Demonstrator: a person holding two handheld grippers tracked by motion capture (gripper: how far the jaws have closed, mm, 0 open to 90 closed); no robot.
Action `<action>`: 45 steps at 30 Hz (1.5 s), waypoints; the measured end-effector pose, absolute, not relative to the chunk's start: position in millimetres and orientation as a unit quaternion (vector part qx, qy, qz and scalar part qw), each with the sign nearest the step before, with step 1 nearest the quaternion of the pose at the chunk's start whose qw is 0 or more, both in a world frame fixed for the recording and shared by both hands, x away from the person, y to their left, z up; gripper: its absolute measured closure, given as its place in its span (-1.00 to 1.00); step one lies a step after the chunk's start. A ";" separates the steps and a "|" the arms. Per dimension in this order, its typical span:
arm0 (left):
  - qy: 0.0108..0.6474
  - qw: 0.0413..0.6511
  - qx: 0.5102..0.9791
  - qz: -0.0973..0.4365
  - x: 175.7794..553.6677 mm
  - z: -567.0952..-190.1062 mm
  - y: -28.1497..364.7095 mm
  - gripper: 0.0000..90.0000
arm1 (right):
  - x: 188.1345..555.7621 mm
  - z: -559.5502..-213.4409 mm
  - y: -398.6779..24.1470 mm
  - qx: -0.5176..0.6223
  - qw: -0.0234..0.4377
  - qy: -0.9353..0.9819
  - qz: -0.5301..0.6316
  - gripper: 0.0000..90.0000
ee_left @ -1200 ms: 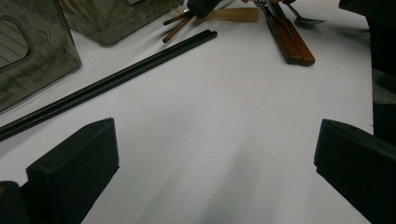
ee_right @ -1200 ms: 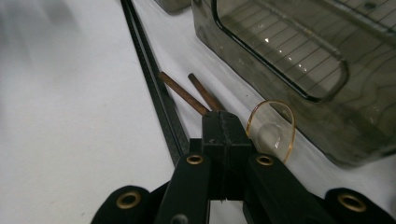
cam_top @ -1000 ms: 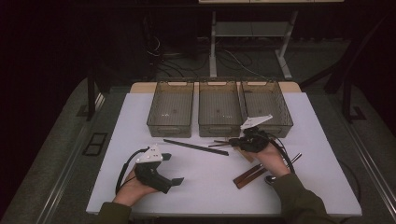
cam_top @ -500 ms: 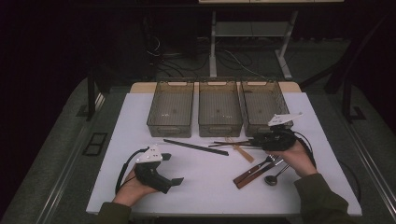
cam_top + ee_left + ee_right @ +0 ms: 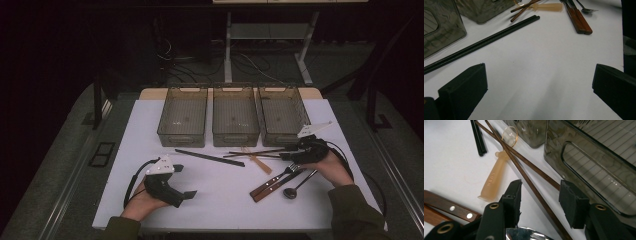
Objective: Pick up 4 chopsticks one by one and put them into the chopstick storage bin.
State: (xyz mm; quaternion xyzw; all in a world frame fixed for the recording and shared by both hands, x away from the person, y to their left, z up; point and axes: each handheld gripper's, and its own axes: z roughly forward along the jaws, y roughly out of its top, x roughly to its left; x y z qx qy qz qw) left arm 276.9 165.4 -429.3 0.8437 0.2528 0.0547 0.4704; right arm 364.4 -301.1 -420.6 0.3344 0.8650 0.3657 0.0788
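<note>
Brown wooden chopsticks run right between your right gripper's black jaws, which have just been opening; the pads stand clear on either side, so nothing is pinched there. In the high view that right gripper sits at the right end of the pair, just in front of the right-hand smoked plastic bin. The sticks lie flat on the white table, crossing over a pale amber plastic spoon, and the dark bin wall stands close on the far side of your jaws. Near your wrist lie a wooden-handled fork and knife and a metal spoon. A black pair of chopsticks rests towards the middle of the table, in front of the left bin and centre bin. Your left gripper rests on the table at the near left, well apart from the cutlery; its own view shows the jaws spread wide over bare white surface, holding nothing.
</note>
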 end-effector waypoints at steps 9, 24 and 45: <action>0.253 0.469 0.844 0.054 277.2 -429.7 165.6 -1.00 | 374.9 -430.1 -296.4 0.322 0.064 0.879 0.346 0.30; 0.252 0.469 0.845 0.053 277.4 -430.3 165.2 -1.00 | 380.2 -443.4 -289.1 0.281 0.065 0.901 0.323 0.56; 0.251 0.469 0.845 0.052 277.2 -430.4 165.1 -1.00 | 376.5 -439.8 -288.6 0.214 0.068 0.924 0.311 0.86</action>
